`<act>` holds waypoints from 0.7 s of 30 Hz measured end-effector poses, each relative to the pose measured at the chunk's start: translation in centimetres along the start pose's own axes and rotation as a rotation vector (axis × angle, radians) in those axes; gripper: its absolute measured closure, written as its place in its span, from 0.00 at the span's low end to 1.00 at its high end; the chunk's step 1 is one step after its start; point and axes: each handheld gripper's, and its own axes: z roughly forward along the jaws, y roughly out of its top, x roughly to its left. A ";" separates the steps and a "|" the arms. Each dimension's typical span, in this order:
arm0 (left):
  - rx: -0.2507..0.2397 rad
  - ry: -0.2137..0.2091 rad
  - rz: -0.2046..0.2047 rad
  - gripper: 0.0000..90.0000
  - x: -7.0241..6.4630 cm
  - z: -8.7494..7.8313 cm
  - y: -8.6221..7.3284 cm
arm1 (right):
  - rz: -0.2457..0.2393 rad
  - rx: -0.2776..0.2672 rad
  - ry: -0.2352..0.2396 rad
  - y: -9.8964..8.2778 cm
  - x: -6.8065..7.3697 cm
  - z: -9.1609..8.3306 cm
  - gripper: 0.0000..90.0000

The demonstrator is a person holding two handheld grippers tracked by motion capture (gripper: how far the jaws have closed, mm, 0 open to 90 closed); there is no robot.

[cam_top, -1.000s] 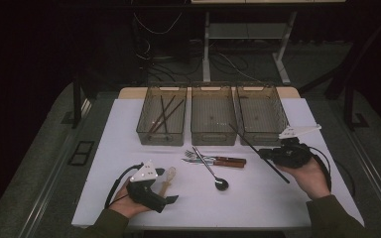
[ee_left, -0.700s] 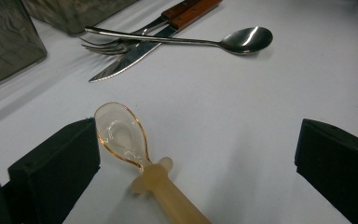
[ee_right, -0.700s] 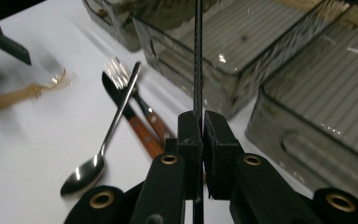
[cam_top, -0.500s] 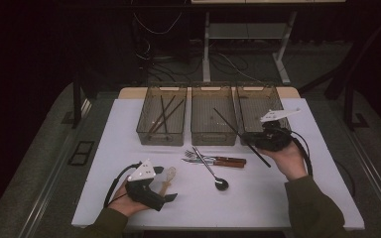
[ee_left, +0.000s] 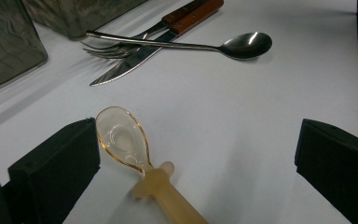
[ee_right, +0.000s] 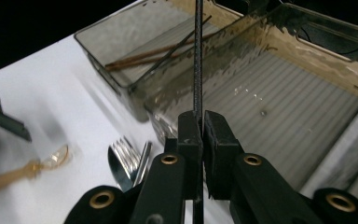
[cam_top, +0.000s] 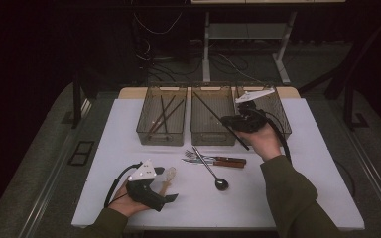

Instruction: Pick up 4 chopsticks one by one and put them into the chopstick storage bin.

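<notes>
Right hand-held gripper clamped on a black chopstick, carried above the middle bin; next, release inside. Left hand-held gripper open, empty.

Lab-style recording setup, white-topped table in a dark room, three clear bins in a row at the table's far edge, cables and metal bench legs on the floor behind the table
</notes>
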 end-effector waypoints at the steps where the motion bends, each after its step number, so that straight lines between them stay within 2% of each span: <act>1: 0.000 0.000 0.000 0.00 0.0 0.0 0.0 | 0.009 0.001 0.001 0.3 0.1 0.3 0.96; 12: -0.003 0.001 0.007 0.00 -0.1 0.0 0.1 | 0.048 -0.036 -0.020 3.5 0.3 3.7 0.96; 21: -0.014 0.002 0.007 0.00 0.0 -0.1 0.1 | 0.045 -0.055 -0.040 6.2 1.3 6.8 0.96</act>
